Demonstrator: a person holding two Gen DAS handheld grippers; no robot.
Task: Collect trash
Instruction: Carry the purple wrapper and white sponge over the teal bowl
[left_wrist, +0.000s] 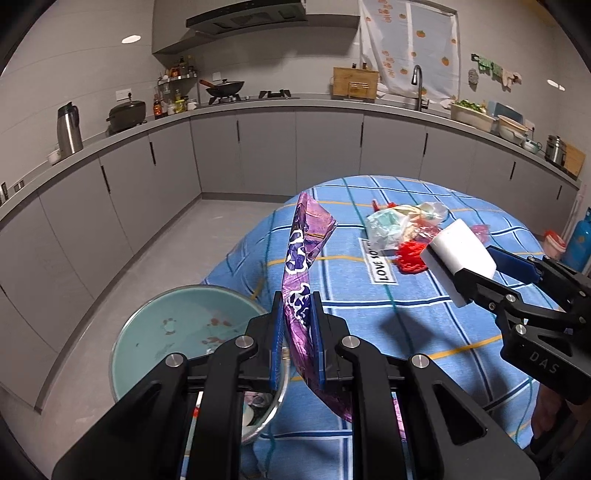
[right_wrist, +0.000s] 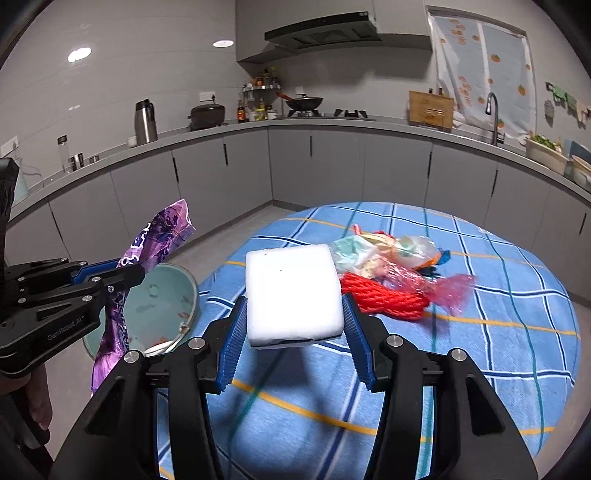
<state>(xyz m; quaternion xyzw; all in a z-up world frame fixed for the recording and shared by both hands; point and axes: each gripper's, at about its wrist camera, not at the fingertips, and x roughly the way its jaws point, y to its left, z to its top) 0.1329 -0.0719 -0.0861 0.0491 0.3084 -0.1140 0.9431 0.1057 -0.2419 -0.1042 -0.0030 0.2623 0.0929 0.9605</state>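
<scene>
My left gripper (left_wrist: 297, 299) is shut on a long purple snack wrapper (left_wrist: 300, 254), which stands up from the jaws and hangs down behind them. It is held over the table edge, beside a teal bin (left_wrist: 147, 332) on the floor. My right gripper (right_wrist: 294, 300) is shut on a white foam block (right_wrist: 293, 291), lifted above the blue checked tablecloth (right_wrist: 480, 350). Behind the block a trash pile (right_wrist: 388, 254) lies on the cloth: clear plastic bags, red netting (right_wrist: 384, 299) and a pink plastic scrap (right_wrist: 454, 291). In the right wrist view the left gripper (right_wrist: 135, 273) and wrapper (right_wrist: 155, 236) show at the left.
The teal bin (right_wrist: 159, 306) holds a few scraps and stands against the table's left side. Grey kitchen cabinets (left_wrist: 266, 151) run round the back, with open floor (left_wrist: 166, 243) between. A blue gas cylinder (left_wrist: 581, 240) stands far right. A person's hand (right_wrist: 37, 402) shows at lower left.
</scene>
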